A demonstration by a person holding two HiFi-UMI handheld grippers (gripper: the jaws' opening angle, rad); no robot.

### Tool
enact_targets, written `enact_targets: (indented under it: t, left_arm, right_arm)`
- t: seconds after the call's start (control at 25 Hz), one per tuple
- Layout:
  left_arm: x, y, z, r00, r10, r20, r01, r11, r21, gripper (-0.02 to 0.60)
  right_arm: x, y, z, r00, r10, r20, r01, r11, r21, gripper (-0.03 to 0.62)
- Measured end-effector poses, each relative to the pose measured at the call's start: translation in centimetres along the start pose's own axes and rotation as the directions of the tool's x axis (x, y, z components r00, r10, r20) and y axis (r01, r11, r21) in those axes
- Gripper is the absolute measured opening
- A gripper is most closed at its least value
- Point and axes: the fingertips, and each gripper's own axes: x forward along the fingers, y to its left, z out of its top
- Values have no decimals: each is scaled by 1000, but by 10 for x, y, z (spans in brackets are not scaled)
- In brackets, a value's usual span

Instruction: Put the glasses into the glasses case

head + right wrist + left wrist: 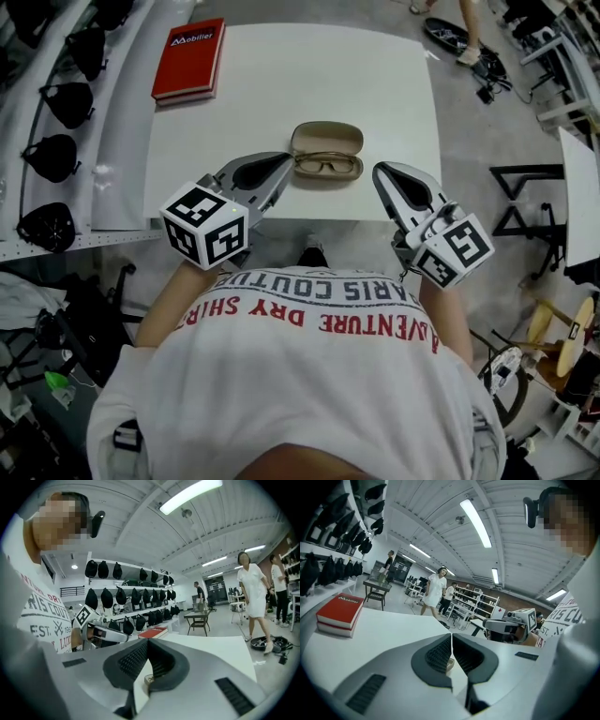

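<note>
A tan glasses case [326, 138] lies open near the white table's [281, 84] front edge. The brown-framed glasses [328, 166] rest in its lower half. My left gripper [284, 161] hovers just left of the case, with its jaws shut and nothing between them [451, 635]. My right gripper [380, 171] is held just right of the case, also shut and empty [147, 641]. Both are off the table and touch neither case nor glasses. A sliver of the case [149, 679] shows below the right jaws.
A red book [190, 61] lies at the table's far left corner. Shelves with black bags [56, 103] line the left side. A black-framed stand [525, 202] is on the right. A person in white [433, 590] walks beyond the table.
</note>
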Motion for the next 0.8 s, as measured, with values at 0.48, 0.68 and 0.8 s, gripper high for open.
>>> enact_targets:
  t: [0.48,0.68,0.8]
  left_arm:
    - [-15,-8,3,999,-28,24,28,999,18,29]
    - [-21,-9,4,999,-37,23,37,999,27,29]
    - [-25,-11,4,999,-46,19,45,998,36,29]
  right_arm:
    - [-2,19,4,1000,-24,-5,24,999,-27,23]
    - [2,25,7,1000,-28,-6,27,999,-36,23]
    - [4,30,9,1000,-24,-4,24,999,-42,23]
